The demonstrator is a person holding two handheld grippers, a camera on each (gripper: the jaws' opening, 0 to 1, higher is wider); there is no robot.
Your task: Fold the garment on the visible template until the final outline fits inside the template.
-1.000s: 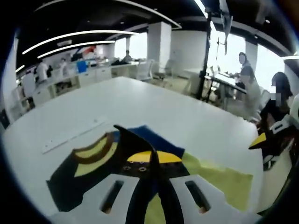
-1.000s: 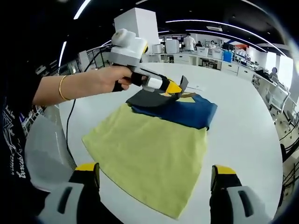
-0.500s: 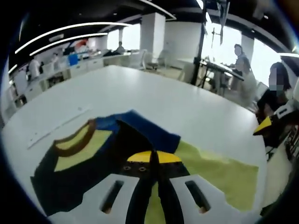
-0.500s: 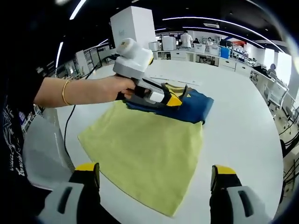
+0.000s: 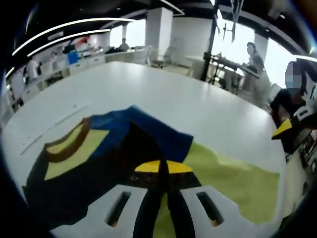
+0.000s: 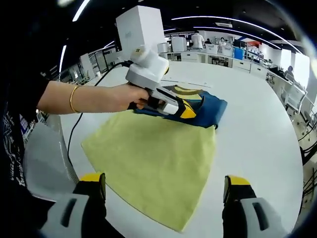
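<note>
Right gripper view: I see my left tongs (image 6: 187,112) pinching the dark blue garment (image 6: 208,110) at the far end of the yellow-green template (image 6: 153,163) on the white round surface (image 6: 257,144). My right tongs (image 6: 163,198) stand spread. Behind lies an open office with desks (image 6: 218,49), ceiling light strips (image 5: 74,34) and a white pillar (image 6: 141,29).

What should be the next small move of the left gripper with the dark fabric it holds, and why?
Probably lower the left gripper and lay the pinched dark fold flat, then open. Its jaws are shut on the garment, the fold sits over the blue part, and the yellow-green cloth lies spread in front of the open right gripper, which holds nothing.
</note>
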